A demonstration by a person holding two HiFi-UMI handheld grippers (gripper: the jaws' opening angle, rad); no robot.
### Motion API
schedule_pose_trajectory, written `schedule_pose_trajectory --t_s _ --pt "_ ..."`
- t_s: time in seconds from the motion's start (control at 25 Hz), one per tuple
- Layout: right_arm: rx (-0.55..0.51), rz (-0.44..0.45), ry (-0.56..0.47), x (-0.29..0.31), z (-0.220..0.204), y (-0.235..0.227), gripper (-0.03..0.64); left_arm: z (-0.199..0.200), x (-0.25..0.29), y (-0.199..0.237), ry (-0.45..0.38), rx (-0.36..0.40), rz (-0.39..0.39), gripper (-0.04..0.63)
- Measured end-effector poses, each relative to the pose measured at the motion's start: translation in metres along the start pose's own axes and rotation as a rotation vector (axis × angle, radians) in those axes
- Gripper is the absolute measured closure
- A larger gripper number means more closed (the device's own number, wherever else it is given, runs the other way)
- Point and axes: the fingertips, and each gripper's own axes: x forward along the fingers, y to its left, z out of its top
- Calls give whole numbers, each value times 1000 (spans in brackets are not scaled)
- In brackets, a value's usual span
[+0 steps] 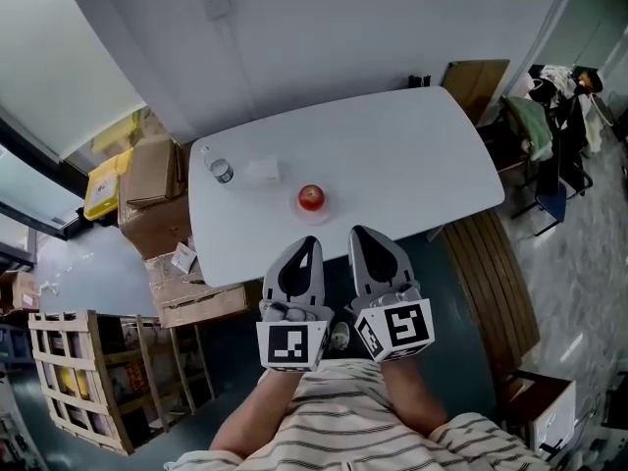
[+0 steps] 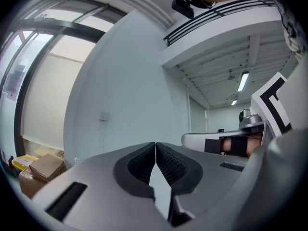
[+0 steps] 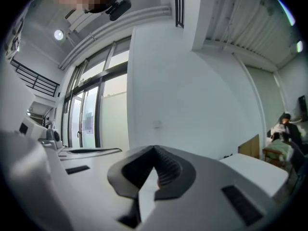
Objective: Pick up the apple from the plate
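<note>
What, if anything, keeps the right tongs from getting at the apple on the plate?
Likely yes, nothing does: the apple sits uncovered on its plate near the table's near edge, ahead of the right tongs. The bottle and box stand apart to its left. The tongs are shut and must open first.

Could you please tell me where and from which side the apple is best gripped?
Probably grip the apple across its round middle, from the near table edge: it sits clear on its plate, nothing blocks that side, and the left claw points at it, though shut.
</note>
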Motion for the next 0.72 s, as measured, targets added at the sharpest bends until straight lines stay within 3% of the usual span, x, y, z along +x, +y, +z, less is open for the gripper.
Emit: schedule_pose_trajectory --t_s 0.48,0.72 --pt "8 -44 96 74 -46 -21 614 -59 68 47 108 4 -49 585" --pt "19 -81 162 99 -78 -34 614 -123 99 64 237 17 -101 476"
